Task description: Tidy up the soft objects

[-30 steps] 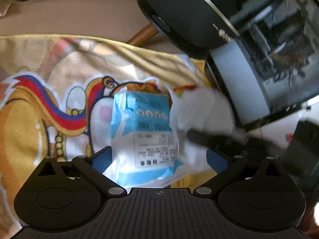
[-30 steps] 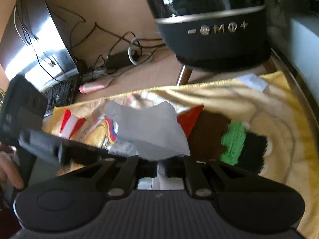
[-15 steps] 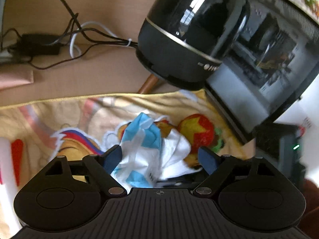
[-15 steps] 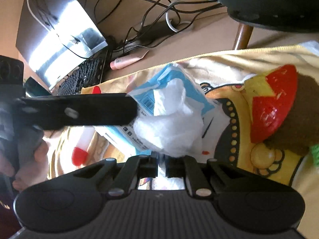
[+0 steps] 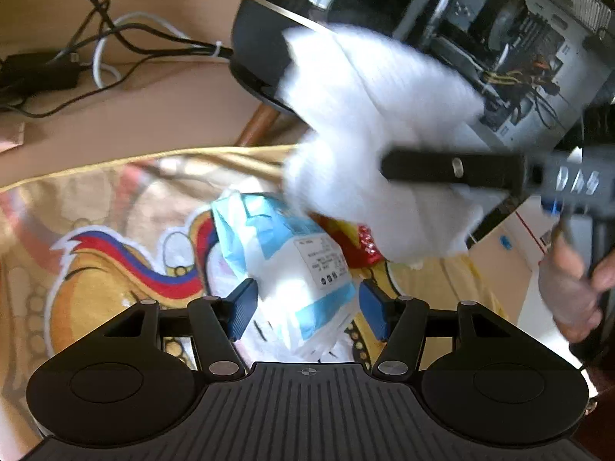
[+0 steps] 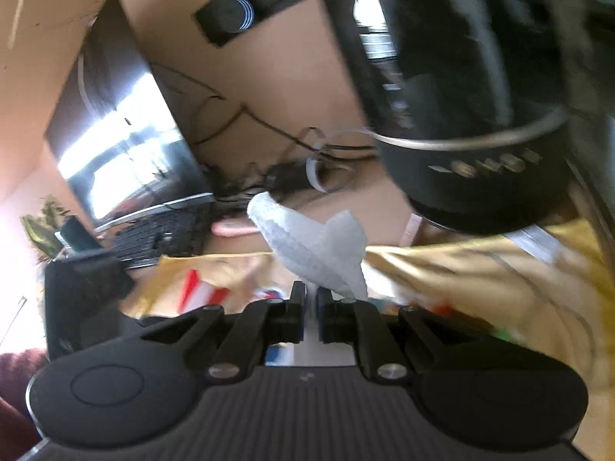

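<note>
White tissue (image 6: 315, 246) pinched in the closed right gripper (image 6: 311, 317), lifted clear above the tissue pack (image 5: 292, 269) lying between the spread left gripper (image 5: 303, 309) fingers; best steadied by closing gently on the pack.

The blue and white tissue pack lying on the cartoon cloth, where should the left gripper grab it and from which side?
Grip the tissue pack across its narrow width, near the end closest to the left gripper. Its long axis runs away from the camera and it already lies between the open jaws, so coming straight forward and low over the cloth looks best. The soft wrapper should crumple into the grip.
</note>
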Available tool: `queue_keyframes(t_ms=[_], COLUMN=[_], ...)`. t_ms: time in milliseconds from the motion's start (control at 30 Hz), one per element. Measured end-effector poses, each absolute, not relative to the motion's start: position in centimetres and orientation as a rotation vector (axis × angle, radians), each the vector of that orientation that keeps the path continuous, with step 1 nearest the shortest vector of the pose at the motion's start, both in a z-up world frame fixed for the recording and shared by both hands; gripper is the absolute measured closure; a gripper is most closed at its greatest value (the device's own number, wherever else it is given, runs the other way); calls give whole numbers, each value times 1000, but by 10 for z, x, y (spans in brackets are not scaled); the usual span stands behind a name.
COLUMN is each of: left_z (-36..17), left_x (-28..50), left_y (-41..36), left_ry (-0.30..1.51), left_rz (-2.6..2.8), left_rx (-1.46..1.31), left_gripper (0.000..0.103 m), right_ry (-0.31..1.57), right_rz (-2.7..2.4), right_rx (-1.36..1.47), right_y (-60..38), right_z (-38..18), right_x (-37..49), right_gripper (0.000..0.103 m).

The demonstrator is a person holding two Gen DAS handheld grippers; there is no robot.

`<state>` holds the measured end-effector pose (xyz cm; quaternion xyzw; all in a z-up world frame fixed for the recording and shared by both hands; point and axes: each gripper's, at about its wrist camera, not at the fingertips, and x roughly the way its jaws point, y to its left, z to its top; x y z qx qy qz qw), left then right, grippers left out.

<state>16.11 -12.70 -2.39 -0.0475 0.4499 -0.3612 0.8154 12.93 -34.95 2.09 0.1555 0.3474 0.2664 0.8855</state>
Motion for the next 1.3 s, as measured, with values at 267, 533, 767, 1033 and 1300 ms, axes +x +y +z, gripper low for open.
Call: queue_keyframes(t_ms=[267,533,767,1033,1300], left_z=[-23,-26,-29,-32,-4], left_x=[158,159,164,171,151], left_y=[-131,-131,-134,-126,-99], left_ry=[950,965,991,993,905], left_rz=[-801,-805,-821,-793,-724], left_rx=[-95,-110,-118,-140,0], left_gripper=[34,26,22,16,13], right_ry=[890,826,822,889,918], right_rz=[629,446,354,419,579], right_rx=[185,142,26,174,442], right_y=[-302,-340,-343,-339,-327], right_z=[-12,-4,-8,-32,-46], right_x=[152,133,123,131,144], right_gripper=[95,95,95,96,96])
